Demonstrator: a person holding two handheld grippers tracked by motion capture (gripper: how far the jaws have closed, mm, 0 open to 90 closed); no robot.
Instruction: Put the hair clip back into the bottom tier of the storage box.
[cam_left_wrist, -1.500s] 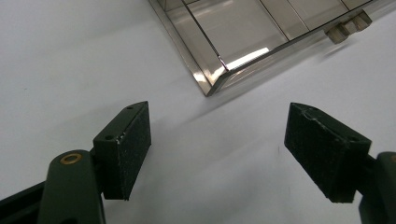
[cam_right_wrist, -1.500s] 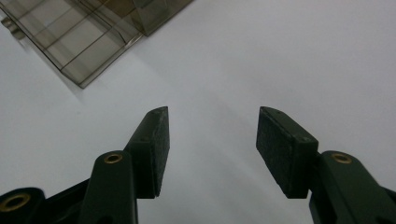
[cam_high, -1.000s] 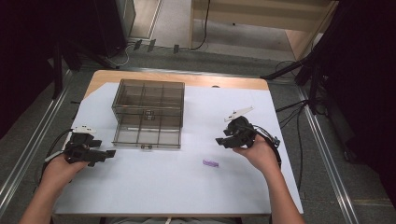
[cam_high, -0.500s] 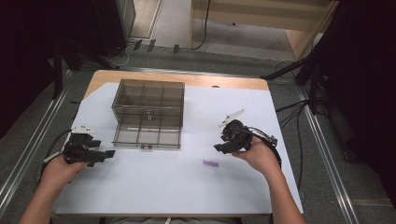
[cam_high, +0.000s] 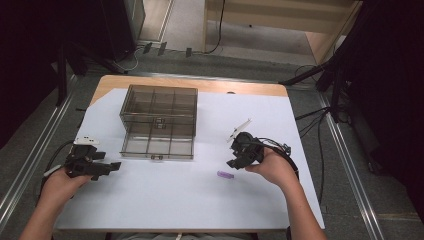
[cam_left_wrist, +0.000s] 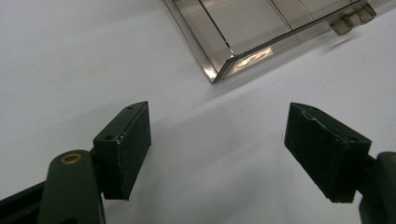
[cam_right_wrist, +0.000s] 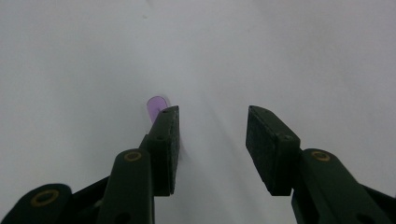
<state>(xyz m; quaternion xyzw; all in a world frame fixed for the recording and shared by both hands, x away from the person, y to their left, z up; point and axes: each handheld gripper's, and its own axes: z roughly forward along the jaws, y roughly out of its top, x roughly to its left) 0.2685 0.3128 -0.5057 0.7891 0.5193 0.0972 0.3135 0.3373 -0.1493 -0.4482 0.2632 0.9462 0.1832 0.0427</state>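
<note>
A small purple piece (cam_high: 225, 175) lies flat on the white table sheet (cam_high: 165, 200), just in front of my right gripper (cam_high: 234, 163). In the right gripper view the purple piece (cam_right_wrist: 154, 106) peeks out from behind the left jaw's outer side, and nothing lies in the gap of the right gripper (cam_right_wrist: 212, 116). Its jaws have just been closing and still stand apart. My left gripper (cam_high: 114, 166) rests low at the table's left, wide open (cam_left_wrist: 217, 123) and empty, pointing toward the corner of the clear drawer box (cam_left_wrist: 219, 70).
The smoky clear plastic drawer box (cam_high: 159, 120) stands at the back left of centre, its lower drawer pulled out toward me. Cables trail from both grippers. The table's wooden far edge (cam_high: 200, 84) shows past the white sheet.
My right gripper has come down and a little nearer, toward the purple piece, with its jaws narrower. The left hand has stayed put.
</note>
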